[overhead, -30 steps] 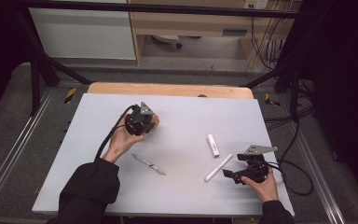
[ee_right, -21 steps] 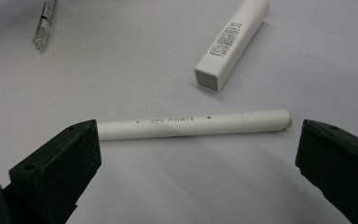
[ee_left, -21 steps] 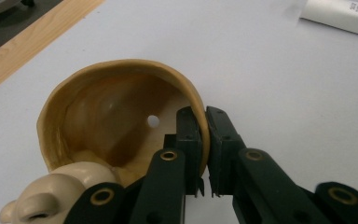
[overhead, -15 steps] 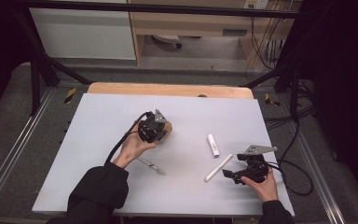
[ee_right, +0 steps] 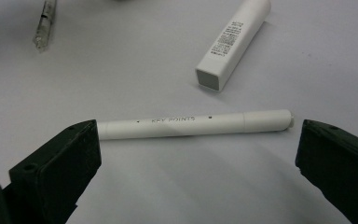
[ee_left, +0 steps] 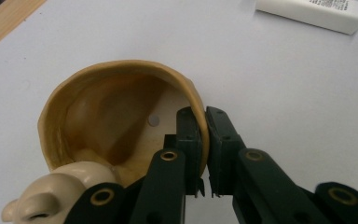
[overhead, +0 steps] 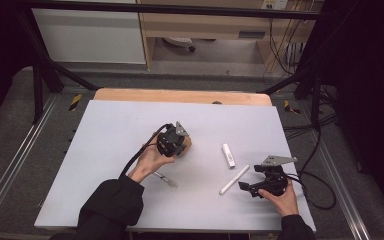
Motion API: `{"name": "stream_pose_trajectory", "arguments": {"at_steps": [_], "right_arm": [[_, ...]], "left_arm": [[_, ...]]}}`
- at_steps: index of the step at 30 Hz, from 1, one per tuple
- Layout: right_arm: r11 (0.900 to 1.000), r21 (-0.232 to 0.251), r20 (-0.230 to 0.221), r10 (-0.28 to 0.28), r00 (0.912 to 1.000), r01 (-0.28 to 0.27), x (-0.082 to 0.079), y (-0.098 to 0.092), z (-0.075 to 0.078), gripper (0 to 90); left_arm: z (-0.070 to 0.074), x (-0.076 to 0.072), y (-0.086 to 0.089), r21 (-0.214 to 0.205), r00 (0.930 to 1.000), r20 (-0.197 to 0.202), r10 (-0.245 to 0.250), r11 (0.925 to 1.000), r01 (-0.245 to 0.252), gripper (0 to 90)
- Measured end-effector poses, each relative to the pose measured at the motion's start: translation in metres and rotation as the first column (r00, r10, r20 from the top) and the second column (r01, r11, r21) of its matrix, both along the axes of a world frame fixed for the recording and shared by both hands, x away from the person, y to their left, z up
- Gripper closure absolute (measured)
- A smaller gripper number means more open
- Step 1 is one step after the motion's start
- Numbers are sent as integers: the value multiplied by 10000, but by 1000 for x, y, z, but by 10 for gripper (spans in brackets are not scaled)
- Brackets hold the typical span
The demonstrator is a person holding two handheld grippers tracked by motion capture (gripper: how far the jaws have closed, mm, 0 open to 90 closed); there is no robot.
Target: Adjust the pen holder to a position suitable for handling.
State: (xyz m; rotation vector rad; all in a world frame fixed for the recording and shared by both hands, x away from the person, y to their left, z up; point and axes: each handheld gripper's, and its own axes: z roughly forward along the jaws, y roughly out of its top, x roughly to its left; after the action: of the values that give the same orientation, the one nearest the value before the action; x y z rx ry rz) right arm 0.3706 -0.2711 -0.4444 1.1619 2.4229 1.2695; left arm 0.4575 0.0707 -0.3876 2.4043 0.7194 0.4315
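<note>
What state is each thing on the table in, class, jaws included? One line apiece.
Left gripper: jaws shut on the tan cup's wall.
Tan cup: on its side, held by its wall.
Right gripper: jaws open, holding nothing.
White pen: lying flat, untouched.
White tube: lying flat.
Clear stick: lying flat.

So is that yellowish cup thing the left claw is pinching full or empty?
Empty. In the left gripper view the tan cup shows a bare inside, with the left gripper clamped on its rim.
</note>
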Motion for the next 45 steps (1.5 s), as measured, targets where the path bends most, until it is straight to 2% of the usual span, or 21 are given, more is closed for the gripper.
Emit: {"name": "stream_pose_trajectory", "arguments": {"at_steps": [6,9,19,27,31,34,38,45], "right_arm": [[10000,7,27,-16,10000,16,0,0,0,6],[10000,-12,26,-14,10000,14,0,0,0,7],[10000,-4,-12,-43,10000,43,0,0,1,7],[10000,-33,-3,-50,10000,50,0,-1,1,6],[10000,-20,12,-64,10000,64,0,-1,1,7],[10000,-32,-4,-63,10000,63,0,-1,1,7],[10000,-24,4,-82,10000,82,0,0,1,7],[10000,-81,-2,-46,10000,46,0,1,1,7]], "left_arm": [[0,4,-5,20,10000,-4,-74,10000,74,839],[-3,5,-8,-174,9997,200,-117,9998,121,830],[-6,14,-11,-897,9997,170,198,9958,-182,786],[-6,17,-12,-1143,9986,271,445,9926,-412,710],[0,14,-6,-1065,9980,330,535,9931,-497,622],[7,9,0,-1335,9977,410,533,9899,-474,560],[13,0,8,-1378,9981,412,457,9897,-396,469],[16,-14,24,-1379,9971,402,640,9888,-579,268]]}}
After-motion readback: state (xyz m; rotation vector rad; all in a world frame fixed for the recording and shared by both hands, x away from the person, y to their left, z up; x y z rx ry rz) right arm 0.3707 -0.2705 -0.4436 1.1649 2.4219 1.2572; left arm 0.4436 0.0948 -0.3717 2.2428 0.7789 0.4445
